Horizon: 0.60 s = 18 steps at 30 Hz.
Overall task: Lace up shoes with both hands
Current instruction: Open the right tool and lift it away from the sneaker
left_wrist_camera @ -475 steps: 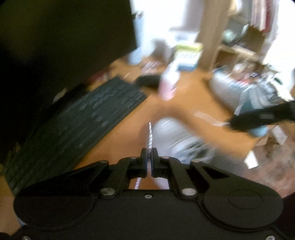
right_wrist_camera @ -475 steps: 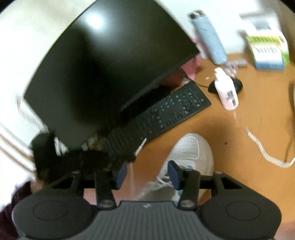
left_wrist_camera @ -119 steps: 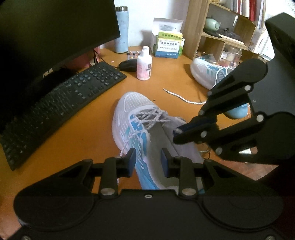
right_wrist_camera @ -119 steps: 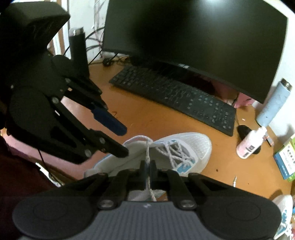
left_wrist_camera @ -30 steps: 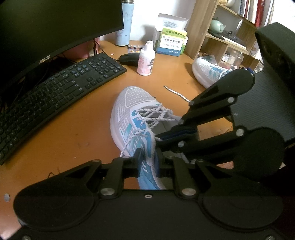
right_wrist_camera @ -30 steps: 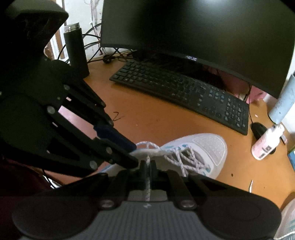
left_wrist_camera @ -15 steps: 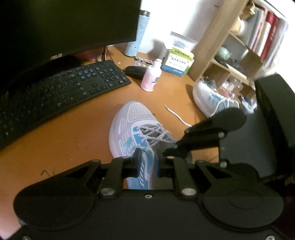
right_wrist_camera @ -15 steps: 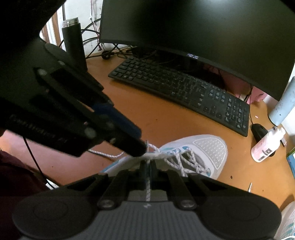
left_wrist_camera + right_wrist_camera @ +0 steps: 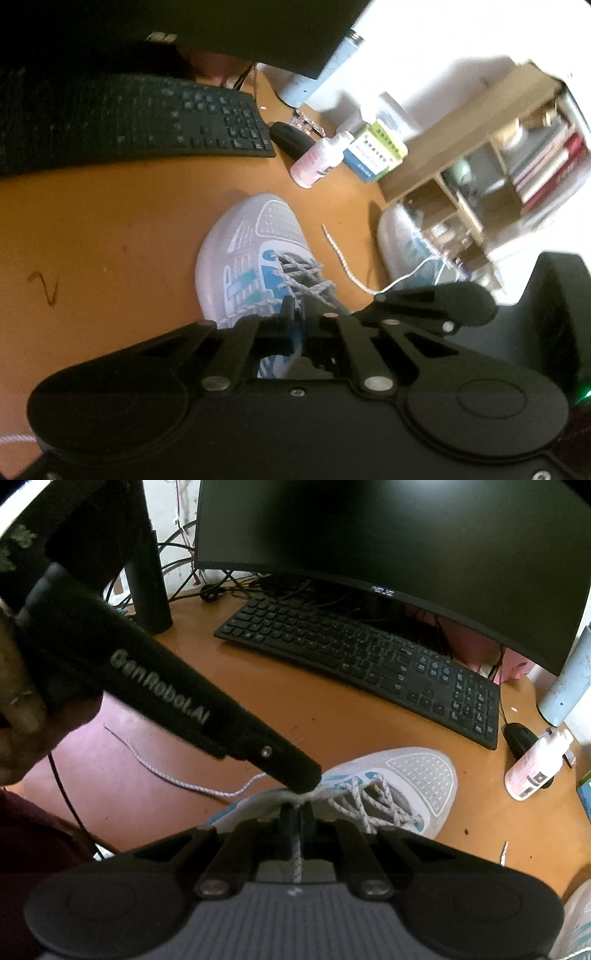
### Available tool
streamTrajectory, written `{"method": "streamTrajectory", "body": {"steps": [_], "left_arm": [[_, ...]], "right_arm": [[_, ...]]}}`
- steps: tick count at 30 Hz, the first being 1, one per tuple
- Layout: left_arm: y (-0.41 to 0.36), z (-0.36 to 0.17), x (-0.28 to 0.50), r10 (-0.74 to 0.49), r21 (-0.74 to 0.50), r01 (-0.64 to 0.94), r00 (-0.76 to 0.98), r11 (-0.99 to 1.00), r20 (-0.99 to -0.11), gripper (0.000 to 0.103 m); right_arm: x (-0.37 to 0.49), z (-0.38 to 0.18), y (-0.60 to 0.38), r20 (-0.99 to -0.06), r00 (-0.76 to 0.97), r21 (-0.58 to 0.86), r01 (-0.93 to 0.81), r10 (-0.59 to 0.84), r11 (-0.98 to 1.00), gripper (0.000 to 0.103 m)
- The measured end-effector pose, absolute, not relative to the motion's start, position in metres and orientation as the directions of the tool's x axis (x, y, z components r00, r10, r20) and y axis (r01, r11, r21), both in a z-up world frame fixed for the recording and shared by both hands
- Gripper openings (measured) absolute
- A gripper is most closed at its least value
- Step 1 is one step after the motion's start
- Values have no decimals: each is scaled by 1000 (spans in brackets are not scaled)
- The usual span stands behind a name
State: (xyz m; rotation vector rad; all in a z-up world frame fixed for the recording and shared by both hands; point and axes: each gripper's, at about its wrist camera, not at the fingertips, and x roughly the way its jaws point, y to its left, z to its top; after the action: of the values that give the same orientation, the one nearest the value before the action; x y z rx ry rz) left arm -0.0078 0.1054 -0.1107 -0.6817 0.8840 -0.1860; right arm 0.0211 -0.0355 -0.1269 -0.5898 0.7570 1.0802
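On the orange tabletop (image 9: 295,709), in front of a black keyboard (image 9: 362,657) and a dark monitor (image 9: 388,528), lies a white and blue shoe (image 9: 417,775), toe pointing away from the person. Its white speckled lace (image 9: 369,808) already criss-crosses the lower eyelets, so the lacing looks largely done; the top eyelets near the collar and the tying of the ends seem to be what is left.

The right gripper (image 9: 296,812) sits at the shoe's collar, its jaws closed on one strand of the lace, which runs down between them toward the camera. The left gripper (image 9: 303,779) reaches in from the left of the right wrist view, its tip touching the lace at the collar just ahead of the right one. A loose tail of lace trails from there across the tabletop toward the person. In the left wrist view the left jaws are closed; whether a strand is pinched between them cannot be told, since that spot is blurred.

A second shoe (image 9: 410,243) and a spare lace (image 9: 341,258) lie further to the right, apparently not yet started.

Compared with a second ago, the left jaws have just closed fully, the left gripper has rolled so that its view is tilted, and it has slid closer to the collar. The right gripper has kept its place and its grip.
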Motion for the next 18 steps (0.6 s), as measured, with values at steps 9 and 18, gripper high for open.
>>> {"method": "streamTrajectory", "body": {"steps": [9, 18], "left_arm": [[127, -83, -35, -291, -551, -165, 707, 818, -644, 0], [145, -71, -75, -134, -405, -228, 710, 885, -692, 0]], "right_arm": [[3, -118, -57, -744, 411, -205, -891, 527, 405, 31], [-1, -105, -68, -673, 557, -380, -825, 487, 418, 33]]}}
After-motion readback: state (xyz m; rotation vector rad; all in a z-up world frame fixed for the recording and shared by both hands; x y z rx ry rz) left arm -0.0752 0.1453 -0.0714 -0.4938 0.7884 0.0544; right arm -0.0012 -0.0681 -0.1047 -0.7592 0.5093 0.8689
